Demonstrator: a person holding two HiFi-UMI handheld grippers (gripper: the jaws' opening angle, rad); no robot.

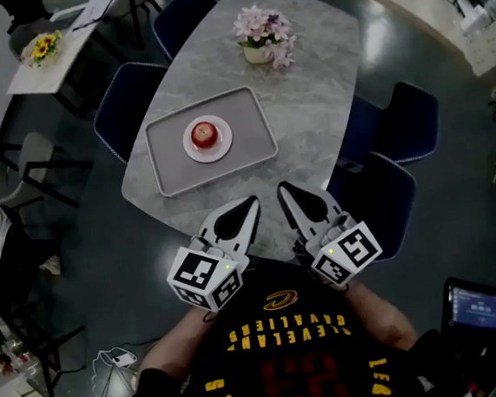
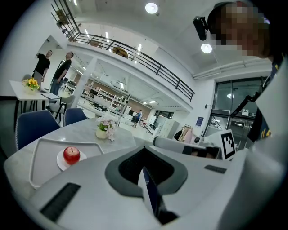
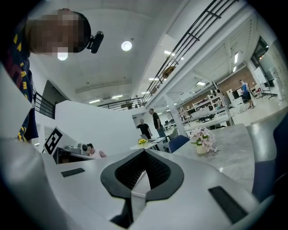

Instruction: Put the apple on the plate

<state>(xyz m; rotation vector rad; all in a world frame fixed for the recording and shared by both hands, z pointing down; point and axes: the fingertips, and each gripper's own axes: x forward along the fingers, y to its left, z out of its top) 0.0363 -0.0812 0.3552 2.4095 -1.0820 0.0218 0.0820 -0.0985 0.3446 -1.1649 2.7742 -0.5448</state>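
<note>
Apple (image 1: 203,135) is sitting on the plate (image 1: 225,146) in the tray (image 1: 166,142), so the job looks pretty much done. Left gripper (image 1: 251,202) and right gripper (image 1: 284,187) are both pinched closed with nothing in them, well clear of it.

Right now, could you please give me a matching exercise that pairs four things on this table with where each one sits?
Things:
1. apple
2. plate
3. tray
4. flower pot

Places:
A. on the tray
B. flat on the table, at the end nearer the person
C. on the plate
D. at the far end of the table, beyond the tray

Pairs: 1-C, 2-A, 3-B, 4-D
</note>
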